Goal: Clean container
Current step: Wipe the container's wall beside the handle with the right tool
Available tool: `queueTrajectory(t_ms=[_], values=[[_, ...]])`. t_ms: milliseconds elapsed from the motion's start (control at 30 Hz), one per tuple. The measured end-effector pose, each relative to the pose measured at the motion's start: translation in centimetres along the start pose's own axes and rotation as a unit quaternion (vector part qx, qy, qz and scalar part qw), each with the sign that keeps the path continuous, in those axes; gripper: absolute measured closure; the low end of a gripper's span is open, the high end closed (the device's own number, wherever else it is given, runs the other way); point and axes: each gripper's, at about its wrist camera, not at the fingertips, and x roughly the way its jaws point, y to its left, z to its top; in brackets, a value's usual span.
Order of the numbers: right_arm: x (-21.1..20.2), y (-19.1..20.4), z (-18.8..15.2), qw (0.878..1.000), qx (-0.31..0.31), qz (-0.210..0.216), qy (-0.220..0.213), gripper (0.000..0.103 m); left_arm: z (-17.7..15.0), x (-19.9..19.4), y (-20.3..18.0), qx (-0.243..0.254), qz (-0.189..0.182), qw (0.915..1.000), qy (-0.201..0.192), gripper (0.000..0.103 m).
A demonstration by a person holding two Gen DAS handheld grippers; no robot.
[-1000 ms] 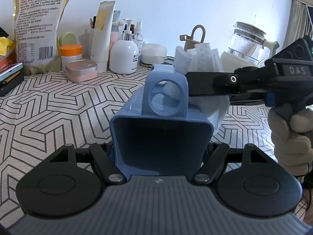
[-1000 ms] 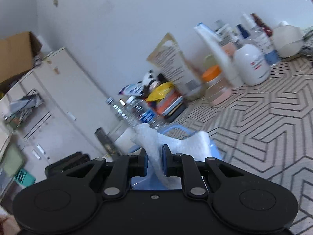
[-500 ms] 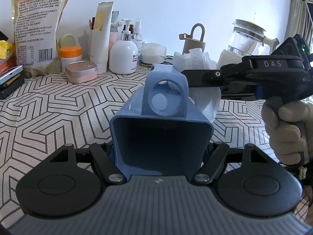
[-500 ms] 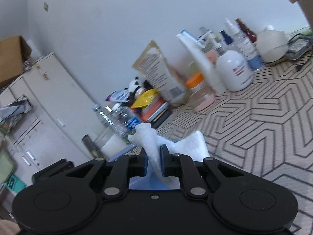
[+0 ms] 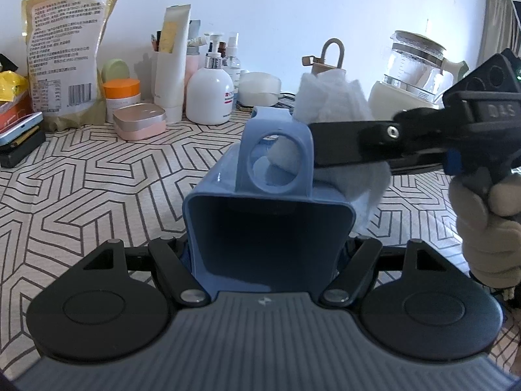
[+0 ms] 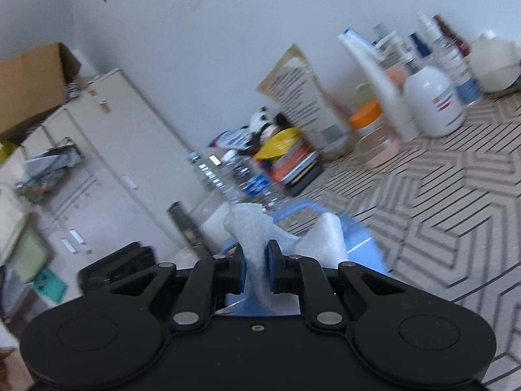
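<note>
My left gripper (image 5: 268,254) is shut on a blue plastic container (image 5: 270,228), held on its side above the table with its ring handle (image 5: 275,163) on top. My right gripper (image 6: 255,275) is shut on a white wipe (image 6: 257,244). In the left wrist view the right gripper's black fingers (image 5: 351,145) reach in from the right and press the wipe (image 5: 329,101) against the container's far right side, behind the handle. The container also shows in the right wrist view (image 6: 361,247), under the wipe.
A patterned tablecloth (image 5: 81,179) covers the table. At the back stand a kraft bag (image 5: 62,49), an orange-lidded jar (image 5: 122,94), a pink tin (image 5: 140,123), a white pump bottle (image 5: 210,97), tubes and a glass kettle (image 5: 413,65). A white cabinet (image 6: 107,169) stands beyond.
My right gripper with the wipe has shifted along the container's far side, dropping slightly and tilting. The right wrist view has swung and blurred. The container stays held in my left gripper.
</note>
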Motion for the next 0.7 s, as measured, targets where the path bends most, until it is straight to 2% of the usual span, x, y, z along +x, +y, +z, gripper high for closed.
queueTrajectory(t_ms=[133, 233, 333, 433, 567, 700], values=[[-0.1, 0.2, -0.1, 1.0, -0.003, 0.006, 0.005, 0.089, 0.0, -0.1, 0.0, 0.0, 0.003, 1.0, 0.0, 0.029], [-0.3, 0.2, 0.1, 1.0, -0.011, -0.022, -0.005, 0.089, 0.0, -0.1, -0.2, 0.005, 0.007, 1.0, -0.001, 0.029], [-0.4, -0.7, 0.6, 0.999, 0.007, -0.043, -0.017, 0.089, 0.0, -0.1, -0.5, 0.013, 0.013, 0.9998, -0.001, 0.029], [-0.6, -1.6, 0.6, 0.998, 0.031, -0.039, -0.023, 0.089, 0.0, -0.2, -0.5, 0.014, 0.012, 0.9998, -0.003, 0.029], [0.2, -0.8, 0.3, 1.0, 0.021, -0.01, -0.006, 0.089, 0.1, 0.1, 0.2, -0.007, 0.001, 0.9999, 0.009, 0.029], [1.2, 0.7, -0.3, 1.0, -0.007, 0.007, 0.02, 0.089, 0.0, 0.0, 0.2, -0.01, 0.008, 0.9999, 0.008, 0.029]])
